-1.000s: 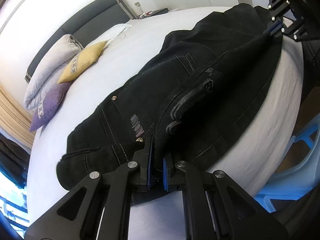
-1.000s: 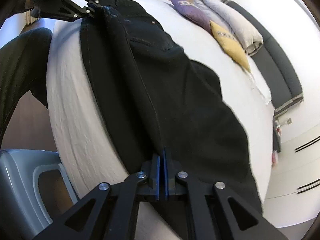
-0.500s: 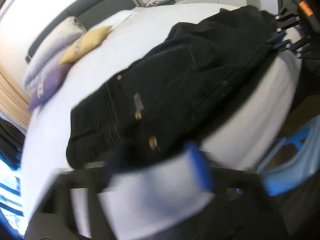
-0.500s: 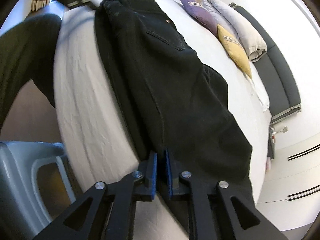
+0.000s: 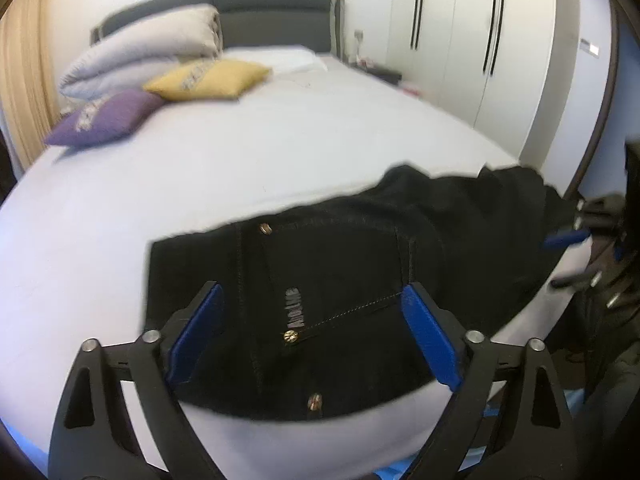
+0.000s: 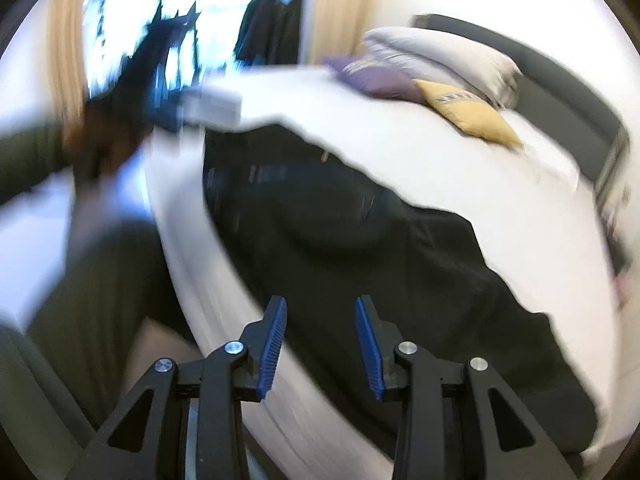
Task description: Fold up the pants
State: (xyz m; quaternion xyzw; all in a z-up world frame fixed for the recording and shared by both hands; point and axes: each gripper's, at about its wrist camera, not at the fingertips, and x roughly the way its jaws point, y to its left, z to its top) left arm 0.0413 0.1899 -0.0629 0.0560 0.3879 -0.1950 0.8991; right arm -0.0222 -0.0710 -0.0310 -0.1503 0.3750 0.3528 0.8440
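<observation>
Black pants [image 5: 360, 272] lie flat along the near edge of the white bed [image 5: 240, 152], folded lengthwise, waistband with brass buttons toward the left wrist view. My left gripper [image 5: 312, 300] is wide open and empty, hovering above the waistband. In the right wrist view the pants [image 6: 360, 248] stretch away across the bed [image 6: 480, 184]. My right gripper [image 6: 320, 312] is open and empty just above the leg end near the bed's edge. The right gripper also shows at the far right of the left wrist view [image 5: 576, 236].
A purple cushion [image 5: 100, 120], a yellow cushion [image 5: 208, 78] and a folded grey duvet [image 5: 140, 56] lie by the grey headboard [image 5: 276, 8]. White wardrobes [image 5: 480, 40] stand right of the bed. A person's dark-clothed legs [image 6: 100, 280] stand beside the bed.
Both grippers have let go of the pants and opened. The pants now lie flat on the bed. Both grippers have drawn back and turned toward the headboard.
</observation>
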